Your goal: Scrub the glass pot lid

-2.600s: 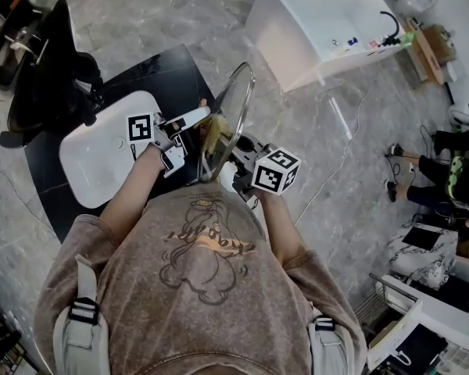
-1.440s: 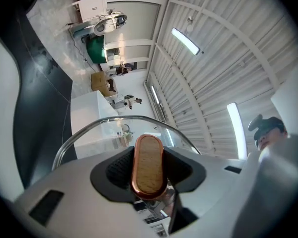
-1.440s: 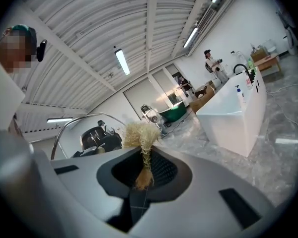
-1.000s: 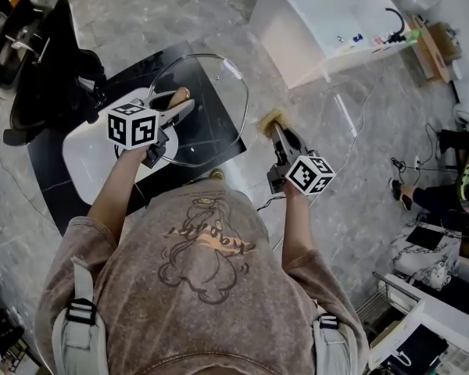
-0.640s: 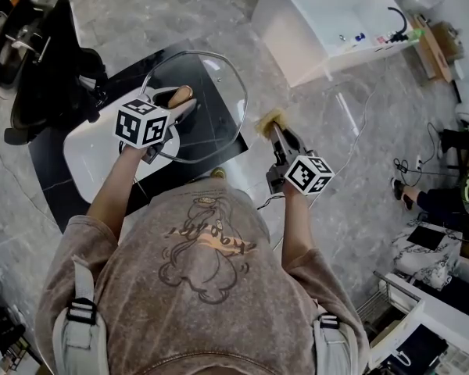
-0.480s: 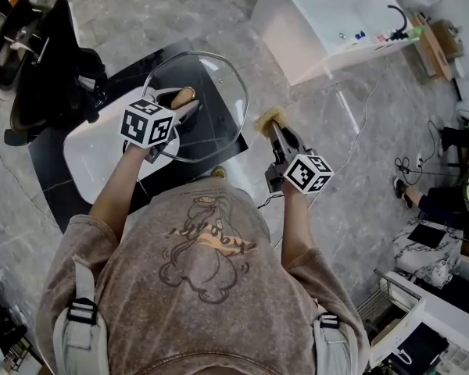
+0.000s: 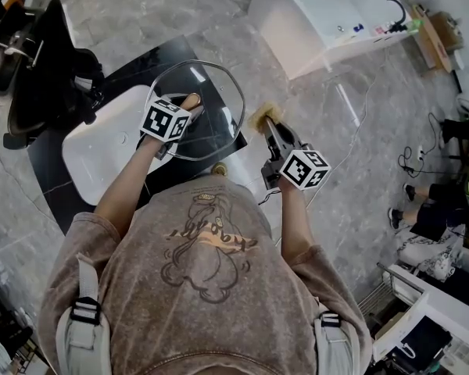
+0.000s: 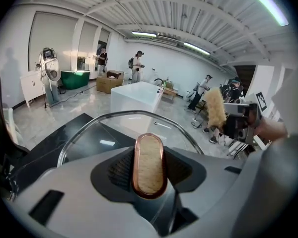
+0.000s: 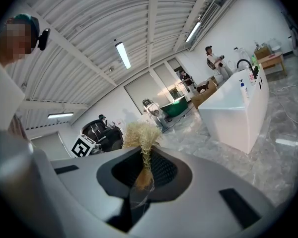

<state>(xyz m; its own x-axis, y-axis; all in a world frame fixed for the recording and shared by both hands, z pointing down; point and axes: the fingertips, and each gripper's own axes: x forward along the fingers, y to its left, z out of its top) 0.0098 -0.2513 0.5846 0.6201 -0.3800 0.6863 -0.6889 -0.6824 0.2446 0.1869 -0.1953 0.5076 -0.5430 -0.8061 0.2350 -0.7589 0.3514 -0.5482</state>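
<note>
The glass pot lid (image 7: 216, 92), round with a metal rim, hangs roughly flat above the black counter. My left gripper (image 7: 191, 109) is shut on its oval wood-coloured handle (image 7: 190, 99). In the left gripper view the handle (image 8: 149, 163) sits clamped in my left gripper (image 8: 149, 175), and the lid's rim (image 8: 124, 114) arcs beyond it. My right gripper (image 7: 267, 129) is shut on a straw-coloured fibre scrubber (image 7: 261, 116), held just right of the lid and apart from it. The scrubber (image 9: 141, 133) sticks up from my right gripper (image 9: 142, 175).
A white basin (image 7: 94, 151) is set in the black counter (image 7: 152, 69) under the lid. A black chair (image 7: 39, 69) stands at the left, a white bathtub (image 7: 328, 14) ahead on the right. People and gear (image 7: 445, 201) are at the far right.
The lid was edge-on with the scrubber against it, then turned flat. Over the last second my left gripper has shifted right under the lid. The right gripper has barely moved.
</note>
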